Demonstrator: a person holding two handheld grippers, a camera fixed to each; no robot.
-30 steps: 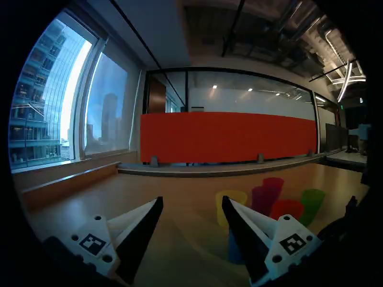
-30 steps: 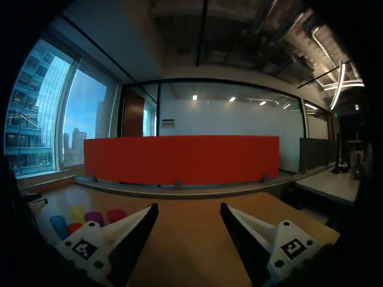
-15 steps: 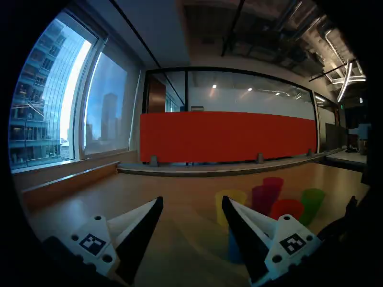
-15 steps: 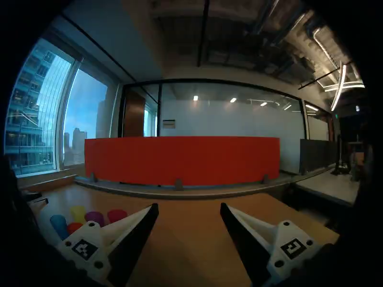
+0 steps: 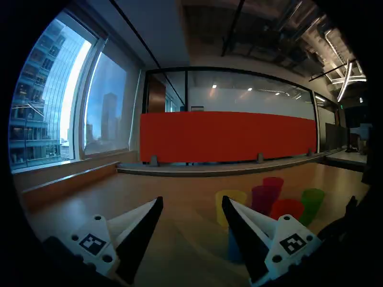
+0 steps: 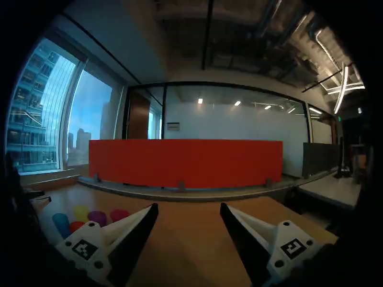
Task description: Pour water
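While hovering level over table (image 5: 182, 184), left gripper (image 5: 192, 200), right gripper (image 6: 189, 206): jaws apart.

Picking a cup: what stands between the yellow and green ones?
In the left gripper view, a purple cup, a red cup and, farther back, a pink cup stand there.

Right claw (image 6: 188, 205) tipped slightly up (partition (image 6: 186, 162) sits lower).
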